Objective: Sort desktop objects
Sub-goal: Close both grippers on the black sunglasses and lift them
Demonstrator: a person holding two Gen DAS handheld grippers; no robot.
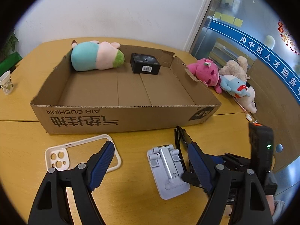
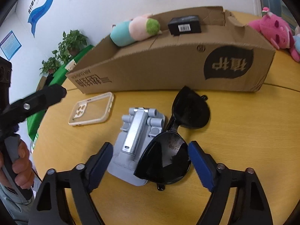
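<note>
A cardboard box (image 1: 120, 118) holds a teal and pink plush (image 1: 93, 56) and a small black box (image 1: 145, 63); it also shows in the right wrist view (image 2: 168, 65). On the table in front lie a cream phone case (image 1: 61, 155), a grey folding phone stand (image 1: 166, 168) and black sunglasses (image 2: 176, 136). My left gripper (image 1: 150, 161) is open above the table between case and stand. My right gripper (image 2: 150, 161) is open, its fingers either side of the stand's base and the nearer sunglasses lens.
Pink, beige and blue plush toys (image 1: 221, 75) lie right of the box. A paper cup (image 1: 6, 82) stands at the far left. Potted plants (image 2: 63, 50) stand beyond the table's left edge. The wooden table (image 1: 131, 196) is round-edged.
</note>
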